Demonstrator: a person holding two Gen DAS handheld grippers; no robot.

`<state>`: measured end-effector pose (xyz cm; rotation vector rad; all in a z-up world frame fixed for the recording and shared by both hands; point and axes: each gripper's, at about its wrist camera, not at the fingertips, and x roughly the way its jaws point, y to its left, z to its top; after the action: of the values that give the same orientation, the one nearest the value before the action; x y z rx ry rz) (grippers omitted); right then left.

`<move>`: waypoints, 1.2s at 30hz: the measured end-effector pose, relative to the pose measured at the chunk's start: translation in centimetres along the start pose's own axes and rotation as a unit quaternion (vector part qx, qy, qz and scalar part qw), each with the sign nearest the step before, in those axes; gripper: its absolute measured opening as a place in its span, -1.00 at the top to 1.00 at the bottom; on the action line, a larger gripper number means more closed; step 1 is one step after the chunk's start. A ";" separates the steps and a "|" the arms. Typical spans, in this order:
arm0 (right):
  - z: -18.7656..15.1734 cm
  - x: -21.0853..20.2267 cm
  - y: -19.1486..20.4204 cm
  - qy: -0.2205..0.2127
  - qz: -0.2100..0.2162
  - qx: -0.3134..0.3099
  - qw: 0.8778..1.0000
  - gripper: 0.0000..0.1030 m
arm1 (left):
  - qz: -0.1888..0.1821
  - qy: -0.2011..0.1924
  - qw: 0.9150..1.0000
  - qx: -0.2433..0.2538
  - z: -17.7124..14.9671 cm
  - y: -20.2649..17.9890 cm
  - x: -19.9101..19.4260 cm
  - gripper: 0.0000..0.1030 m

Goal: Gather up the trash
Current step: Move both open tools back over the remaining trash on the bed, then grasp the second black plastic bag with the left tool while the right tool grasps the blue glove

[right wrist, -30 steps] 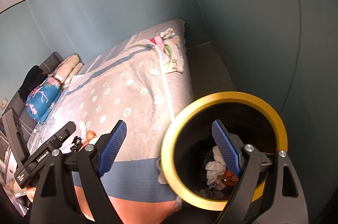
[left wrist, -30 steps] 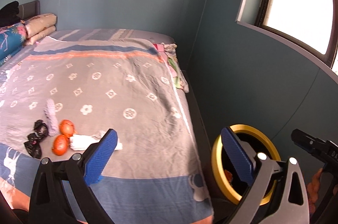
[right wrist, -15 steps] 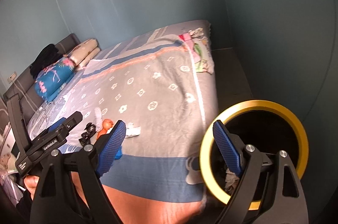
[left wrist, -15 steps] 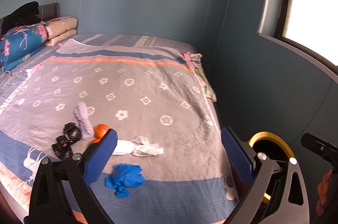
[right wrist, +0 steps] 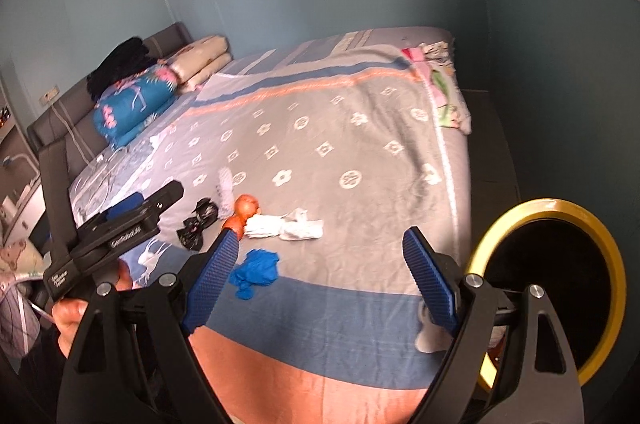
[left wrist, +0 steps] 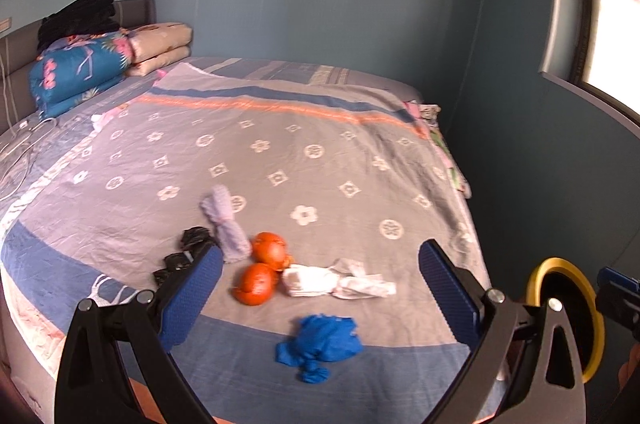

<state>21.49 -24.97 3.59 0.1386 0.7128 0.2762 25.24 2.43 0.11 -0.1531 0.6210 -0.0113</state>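
Trash lies on the bed's near part: a crumpled blue glove (left wrist: 320,346) (right wrist: 255,271), white tissue (left wrist: 340,282) (right wrist: 286,228), two orange peels (left wrist: 264,266) (right wrist: 245,209), black wrappers (left wrist: 188,250) (right wrist: 198,224) and a lilac cloth roll (left wrist: 226,222) (right wrist: 225,189). My left gripper (left wrist: 320,298) is open and empty, just above the glove and tissue. My right gripper (right wrist: 320,280) is open and empty over the bed's front edge. A black bin with a yellow rim (right wrist: 552,288) (left wrist: 568,316) stands on the floor right of the bed.
The grey patterned bedspread (left wrist: 280,151) covers the bed. Folded quilts and pillows (left wrist: 100,63) are stacked at the headboard. Small clothes (right wrist: 444,91) lie at the far right edge. Teal walls close the back and right. A window (left wrist: 600,3) is upper right.
Both grippers have swung left from the bin toward the bed. The trash pile has come to the centre of the left wrist view. The bin has slid to the right edge in both views.
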 end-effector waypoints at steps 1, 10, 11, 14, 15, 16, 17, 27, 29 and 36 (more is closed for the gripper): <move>0.0 0.5 0.7 0.005 0.002 -0.006 1.000 -0.57 | 0.003 0.002 1.000 -0.004 0.0 0.5 0.2 -0.84; -0.5 5.0 5.1 0.042 0.019 -0.036 0.998 -0.57 | 0.036 0.017 0.999 -0.019 -0.4 4.7 2.5 -0.84; -0.6 5.5 5.4 0.046 0.021 -0.039 0.998 -0.57 | 0.041 0.020 0.999 -0.022 -0.5 5.3 3.0 -0.84; -1.0 7.3 6.5 0.061 0.025 -0.048 0.997 -0.57 | 0.051 0.029 0.998 -0.035 -0.8 6.8 4.1 -0.84; -1.2 8.1 7.1 0.069 0.028 -0.052 0.996 -0.57 | 0.055 0.035 0.997 -0.041 -0.9 7.5 4.7 -0.84; -1.4 8.5 7.3 0.072 0.029 -0.054 0.996 -0.57 | 0.058 0.039 0.997 -0.046 -1.0 8.1 5.2 -0.84; -1.5 9.1 7.5 0.076 0.030 -0.057 0.995 -0.57 | 0.060 0.041 0.996 -0.048 -1.1 8.4 5.5 -0.84; -3.7 16.0 10.6 0.132 0.024 -0.096 0.986 -0.56 | 0.101 0.079 0.989 -0.080 -2.4 13.0 11.1 -0.84; -4.2 17.6 10.9 0.145 0.021 -0.101 0.984 -0.56 | 0.107 0.082 0.987 -0.084 -2.5 13.6 11.7 -0.84; -5.7 22.5 11.4 0.179 0.005 -0.112 0.977 -0.56 | 0.150 0.103 0.980 -0.084 -3.3 16.3 14.3 -0.84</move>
<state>31.67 -7.20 -12.27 -0.1271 1.0327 0.3941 34.42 17.27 -13.20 -0.2225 0.8479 0.3214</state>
